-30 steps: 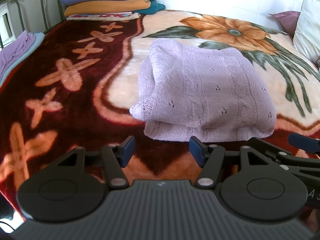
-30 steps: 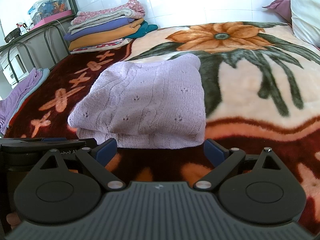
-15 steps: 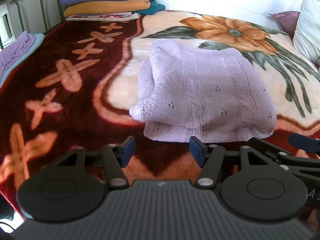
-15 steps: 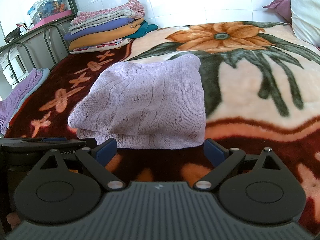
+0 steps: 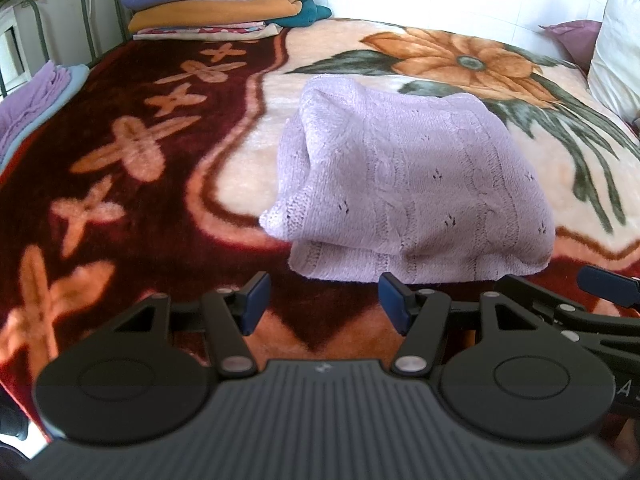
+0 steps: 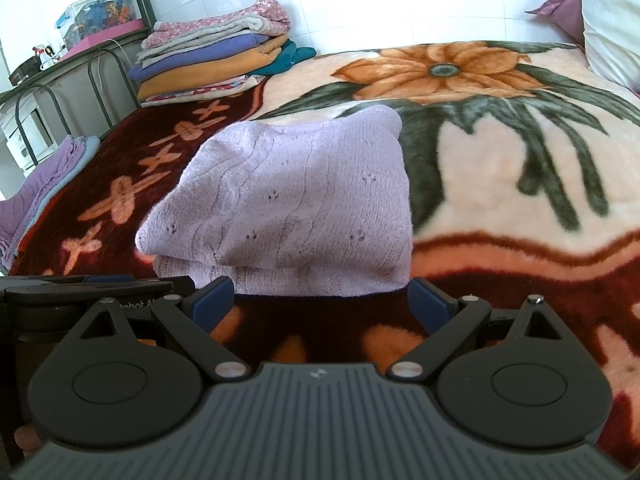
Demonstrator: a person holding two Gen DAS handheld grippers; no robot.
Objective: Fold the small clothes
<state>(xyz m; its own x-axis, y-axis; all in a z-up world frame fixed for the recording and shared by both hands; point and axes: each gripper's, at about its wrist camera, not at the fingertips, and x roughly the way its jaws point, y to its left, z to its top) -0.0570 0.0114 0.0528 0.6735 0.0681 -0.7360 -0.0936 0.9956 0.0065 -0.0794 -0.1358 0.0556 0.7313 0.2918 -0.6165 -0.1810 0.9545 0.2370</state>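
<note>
Bed under a flowered blanket point(image 5: 160, 184), stacked blankets point(image 6: 216, 64) at the far corner; a folded lilac sweater point(image 5: 416, 188) lies just beyond the fingertips of the left gripper point(image 5: 322, 300) and right gripper point(image 6: 320, 304), both spread open, empty, not touching it.

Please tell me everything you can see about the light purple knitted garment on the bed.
The lilac knitted garment is folded into a thick, roughly rectangular bundle, with a ribbed hem showing along its near bottom edge. The knit has cable lines and small eyelet holes. It lies on the flowered blanket, and neither open gripper touches it.
</note>
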